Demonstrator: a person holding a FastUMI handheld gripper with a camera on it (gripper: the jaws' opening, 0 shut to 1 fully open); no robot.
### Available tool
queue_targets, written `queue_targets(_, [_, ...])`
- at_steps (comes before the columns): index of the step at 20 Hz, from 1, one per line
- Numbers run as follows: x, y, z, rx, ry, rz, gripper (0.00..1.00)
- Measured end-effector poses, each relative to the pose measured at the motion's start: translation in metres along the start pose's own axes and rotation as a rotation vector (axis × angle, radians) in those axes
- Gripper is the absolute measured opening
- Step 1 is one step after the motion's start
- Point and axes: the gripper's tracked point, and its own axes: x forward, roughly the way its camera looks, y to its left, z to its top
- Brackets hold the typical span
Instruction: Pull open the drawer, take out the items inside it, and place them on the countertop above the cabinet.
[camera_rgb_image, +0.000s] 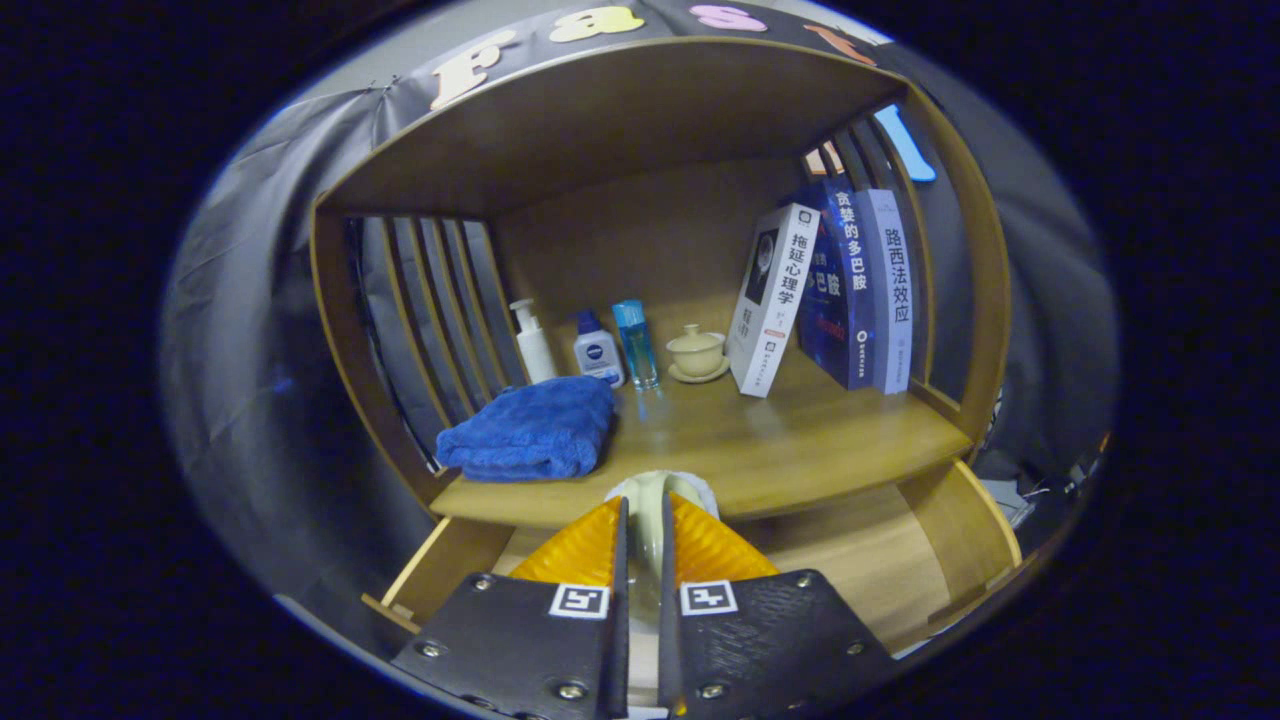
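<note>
Claw (646, 535) closed on a pale cup (650, 500), both fingers pressing its sides, held above the pulled-out drawer (900, 560) at the front edge of the countertop (800, 440). On the countertop beyond: folded blue towel (530, 430), pump bottle (533, 342), two small bottles (615, 350), lidded teacup on saucer (697, 353), three books (830, 290) leaning upright.

Wooden countertop (760, 450) with blue towel (530, 428), bottles (598, 348), lidded cup (697, 352), leaning books (830, 290).
</note>
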Motion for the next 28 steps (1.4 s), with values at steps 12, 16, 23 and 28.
queue_targets(12, [0.096, 0.001, 0.015, 0.172, 0.019, 0.012, 0.12])
queue_targets(16, [0.117, 0.002, 0.022, 0.092, -0.039, -0.023, 0.12])
queue_targets(23, [0.128, -0.001, 0.028, 0.049, -0.061, -0.084, 0.12])
queue_targets(28, [0.112, -0.013, 0.031, 0.092, -0.082, -0.216, 0.17])
